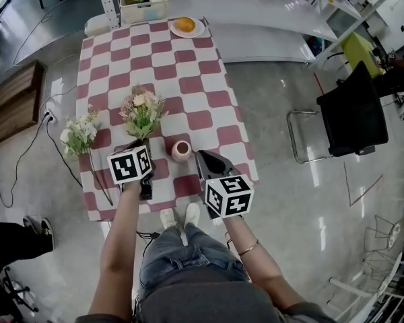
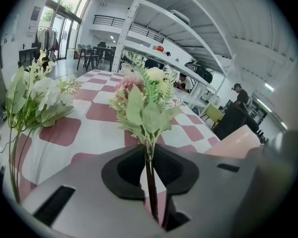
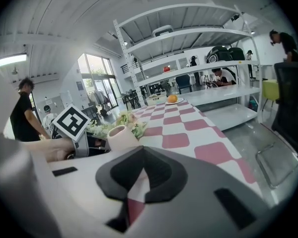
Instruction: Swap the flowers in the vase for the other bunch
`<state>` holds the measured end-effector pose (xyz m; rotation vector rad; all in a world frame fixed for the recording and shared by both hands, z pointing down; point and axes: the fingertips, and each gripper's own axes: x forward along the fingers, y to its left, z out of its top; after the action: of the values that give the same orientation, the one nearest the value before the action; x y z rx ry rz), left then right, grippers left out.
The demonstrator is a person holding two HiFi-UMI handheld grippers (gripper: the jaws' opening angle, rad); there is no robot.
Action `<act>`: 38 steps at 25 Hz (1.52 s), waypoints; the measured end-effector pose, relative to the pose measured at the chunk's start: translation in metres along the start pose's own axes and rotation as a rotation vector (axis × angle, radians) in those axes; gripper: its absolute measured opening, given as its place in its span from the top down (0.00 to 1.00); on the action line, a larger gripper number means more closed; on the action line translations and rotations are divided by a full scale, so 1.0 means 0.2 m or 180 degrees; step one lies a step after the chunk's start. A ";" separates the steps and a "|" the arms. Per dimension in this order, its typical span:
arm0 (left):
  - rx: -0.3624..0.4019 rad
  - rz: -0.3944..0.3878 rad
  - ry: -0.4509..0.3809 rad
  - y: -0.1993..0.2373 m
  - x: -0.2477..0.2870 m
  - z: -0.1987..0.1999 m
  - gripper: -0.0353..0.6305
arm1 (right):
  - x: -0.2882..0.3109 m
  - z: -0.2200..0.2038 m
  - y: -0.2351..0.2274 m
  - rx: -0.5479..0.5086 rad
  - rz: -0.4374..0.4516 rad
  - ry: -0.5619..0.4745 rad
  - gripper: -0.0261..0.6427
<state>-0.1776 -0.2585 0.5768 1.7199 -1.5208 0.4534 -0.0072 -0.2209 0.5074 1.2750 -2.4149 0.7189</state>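
Observation:
My left gripper is shut on the thin dark stem of the pink-and-cream flower bunch, whose blooms stand up just past the jaws. The small pink vase stands empty on the checked table, right of that gripper. A white flower bunch lies at the table's left edge, its stems trailing towards me. Just right of the vase is my right gripper, its jaws together with nothing between them.
A plate with an orange and a cream box sit at the table's far end. A black chair stands to the right, white shelving behind. A cable runs over the floor at left.

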 end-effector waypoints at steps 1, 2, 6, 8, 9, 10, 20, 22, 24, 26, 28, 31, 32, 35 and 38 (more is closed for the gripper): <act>-0.0015 -0.0027 -0.0037 -0.01 -0.01 0.01 0.87 | -0.01 0.00 0.00 -0.0003 -0.0003 -0.0006 0.95; -0.0028 -0.0061 -0.0081 -0.02 -0.03 0.02 0.87 | -0.02 0.00 0.00 -0.0006 -0.0006 -0.0012 0.95; -0.0055 -0.0235 -0.0329 -0.08 -0.12 0.10 0.88 | -0.04 0.01 0.00 -0.0036 -0.0006 -0.0048 0.94; -0.0084 -0.0333 -0.0483 -0.11 -0.18 0.15 0.88 | -0.05 0.02 0.01 -0.0056 0.0003 -0.0067 0.95; -0.0102 -0.0391 -0.0560 -0.13 -0.22 0.18 0.88 | -0.06 0.02 0.01 -0.0065 0.0007 -0.0077 0.95; -0.0121 -0.0454 -0.0633 -0.16 -0.25 0.20 0.88 | -0.07 0.02 0.02 -0.0071 0.0011 -0.0088 0.95; -0.0146 -0.1213 -0.1193 -0.45 -0.56 0.43 0.89 | -0.17 0.09 0.07 -0.0167 0.0072 -0.0262 0.95; -0.0110 -0.1384 -0.1317 -0.52 -0.62 0.47 0.89 | -0.18 0.11 0.09 -0.0191 0.0089 -0.0313 0.95; -0.0087 -0.1534 -0.1438 -0.58 -0.68 0.52 0.89 | -0.20 0.14 0.09 -0.0218 0.0110 -0.0367 0.95; -0.0064 -0.1665 -0.1536 -0.64 -0.73 0.56 0.89 | -0.21 0.18 0.10 -0.0256 0.0129 -0.0419 0.95; -0.0018 -0.1769 -0.1610 -0.69 -0.76 0.61 0.89 | -0.22 0.21 0.11 -0.0303 0.0147 -0.0470 0.95; 0.0079 -0.1877 -0.1688 -0.78 -0.79 0.65 0.89 | -0.24 0.26 0.12 -0.0366 0.0169 -0.0543 0.95; 0.0114 -0.1902 -0.1714 -0.80 -0.79 0.66 0.89 | -0.25 0.27 0.12 -0.0380 0.0172 -0.0563 0.95; 0.0216 -0.1949 -0.1789 -0.87 -0.79 0.70 0.89 | -0.26 0.29 0.11 -0.0420 0.0172 -0.0599 0.95; 0.0298 -0.1973 -0.1847 -0.93 -0.78 0.76 0.89 | -0.27 0.31 0.09 -0.0461 0.0148 -0.0620 0.95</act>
<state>-0.0686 -0.2698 0.3121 2.4021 -1.2318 -0.3287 0.0048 -0.2111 0.4250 1.2873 -2.6047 0.4398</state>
